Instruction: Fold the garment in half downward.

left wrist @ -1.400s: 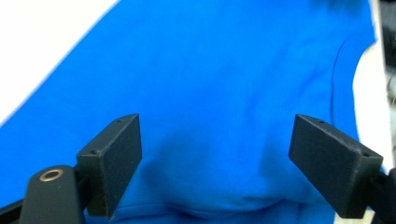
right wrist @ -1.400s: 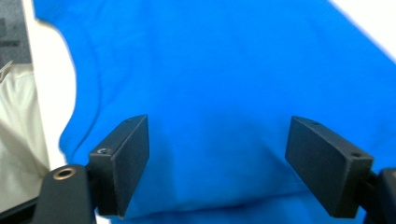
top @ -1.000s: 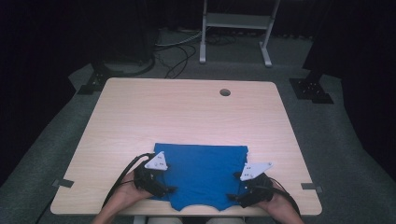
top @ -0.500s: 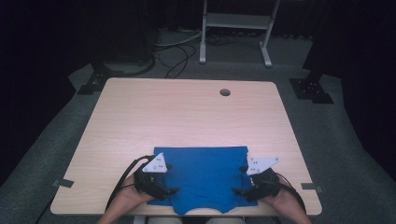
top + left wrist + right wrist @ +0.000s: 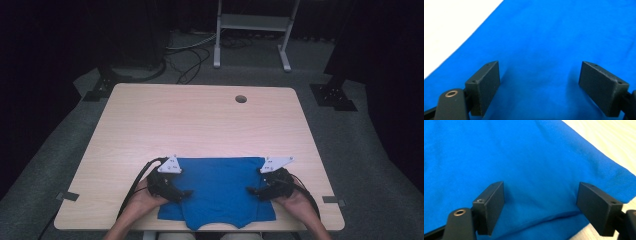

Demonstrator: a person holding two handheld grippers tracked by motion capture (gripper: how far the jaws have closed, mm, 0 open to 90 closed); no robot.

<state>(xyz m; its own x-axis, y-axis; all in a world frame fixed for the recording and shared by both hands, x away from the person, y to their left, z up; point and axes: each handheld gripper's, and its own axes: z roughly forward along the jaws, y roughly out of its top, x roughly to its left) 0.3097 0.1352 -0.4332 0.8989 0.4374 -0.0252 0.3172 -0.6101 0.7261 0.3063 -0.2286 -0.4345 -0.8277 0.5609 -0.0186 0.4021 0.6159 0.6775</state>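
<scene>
A light wooden table (image 5: 200,125) fills the middle of the high view, bare across its far half, with a small round hole (image 5: 241,99) near its far edge. On the near half, close to the person's edge, lies a blue garment (image 5: 220,190), apparently a T-shirt, folded into a rough rectangle; its far edge runs straight and a curved lip hangs toward the near table edge. The person's forearms enter from the bottom. The left gripper (image 5: 186,193) rests over the cloth's left side, and the right gripper (image 5: 250,190) over its right side. In the left gripper view the jaws stand spread apart with smooth blue cloth (image 5: 544,50) lying flat between them, nothing pinched. In the right gripper view the jaws are likewise spread over the cloth (image 5: 524,165), where a fold line crosses near the cloth's edge. Judging from this, the folding looks partly done: one fold appears made, while further folds, and a fresh grasp, seem left.
</scene>
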